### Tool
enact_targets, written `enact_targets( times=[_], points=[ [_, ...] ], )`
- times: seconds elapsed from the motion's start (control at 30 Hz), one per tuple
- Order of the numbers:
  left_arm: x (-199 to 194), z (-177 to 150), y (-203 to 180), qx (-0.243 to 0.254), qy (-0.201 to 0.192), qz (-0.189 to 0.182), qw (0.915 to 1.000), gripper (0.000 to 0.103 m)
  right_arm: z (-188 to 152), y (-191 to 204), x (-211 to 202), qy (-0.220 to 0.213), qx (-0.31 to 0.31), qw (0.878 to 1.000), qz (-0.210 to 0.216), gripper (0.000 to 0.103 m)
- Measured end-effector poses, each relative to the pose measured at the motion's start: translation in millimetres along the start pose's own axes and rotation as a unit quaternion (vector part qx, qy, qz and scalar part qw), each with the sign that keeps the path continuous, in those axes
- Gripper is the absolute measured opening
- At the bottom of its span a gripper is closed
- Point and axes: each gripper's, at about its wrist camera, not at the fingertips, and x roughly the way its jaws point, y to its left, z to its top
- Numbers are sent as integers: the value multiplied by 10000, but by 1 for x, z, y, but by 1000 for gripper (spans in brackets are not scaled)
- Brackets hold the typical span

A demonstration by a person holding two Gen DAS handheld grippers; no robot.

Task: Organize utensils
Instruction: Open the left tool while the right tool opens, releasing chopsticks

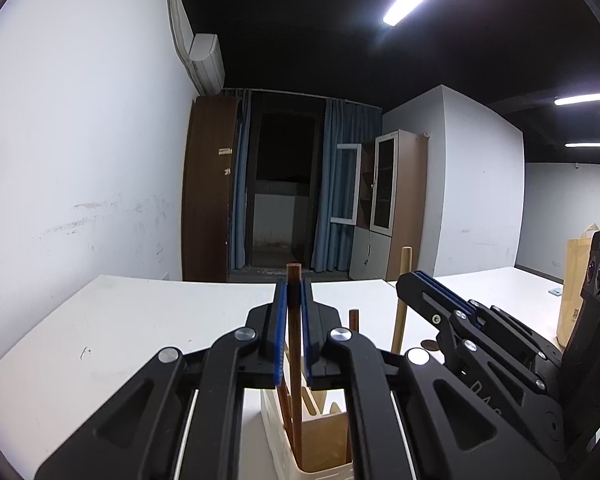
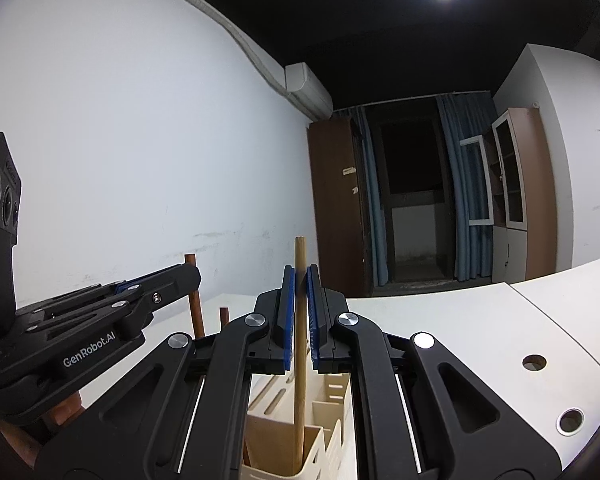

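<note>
Utensil holder (image 1: pixel 320 436), cream plastic with compartments, standing on the white worktop (image 1: pixel 140 320). Left claw (image 1: pixel 295 332): closed on a dark brown stick (image 1: pixel 294 360) standing upright in the holder. Right claw (image 2: pixel 300 320): closed on a pale wooden stick (image 2: pixel 300 340), also upright in a compartment. Left view alone shows a yellow bag (image 1: pixel 572 280) at the far right; right view alone shows round holes (image 2: pixel 534 362) in the worktop and the holder's slotted wall.

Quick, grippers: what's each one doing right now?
Left gripper: closed on the dark stick, upright in the holder.
Right gripper: closed on the light stick.
</note>
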Motion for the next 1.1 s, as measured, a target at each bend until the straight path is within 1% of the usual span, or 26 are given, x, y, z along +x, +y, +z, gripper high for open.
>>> enact_targets(
  times=[0.1,0.3,0.37,0.4,0.43,0.47,0.63,0.77,0.8,0.87,1.0,1.03,1.1],
  points=[
    [-2,3,0,18,-23,-28,10000,7,-1,-2,1,114,4,9999,45,6],
    [0,3,1,-63,124,-125,9998,7,-5,-3,-2,331,31,9994,108,6],
    [0,3,0,-33,124,-159,9998,7,-6,-3,-5,377,46,9992,99,7],
    [0,3,0,-15,125,-115,9999,14,-7,-4,-7,378,79,9992,97,11],
    [-1,4,2,-35,104,-83,9999,24,-8,-4,-8,390,99,9991,101,18],
    [-2,5,4,-83,86,-87,9999,26,-8,-5,-10,397,106,9991,94,19],
    [-6,10,14,-275,105,-92,9995,26,-7,-8,-18,406,140,9991,25,19],
    [-9,11,17,-318,166,-81,9993,26,-8,-10,-22,424,148,9990,-37,20],
    [-9,11,17,-318,193,-78,9993,26,-8,-10,-23,440,140,9989,-48,21],
    [-9,11,16,-304,280,-80,9991,26,-10,-11,-25,475,142,9988,-61,25],
    [-10,9,13,-239,471,-32,9986,27,-12,-7,-31,498,89,9986,-143,26],
    [-10,8,12,-175,585,46,9981,31,-12,-6,-33,511,74,9986,-144,27],
    [-13,7,10,-127,707,66,9974,33,-12,-5,-37,569,62,9983,-142,30]
  ],
)
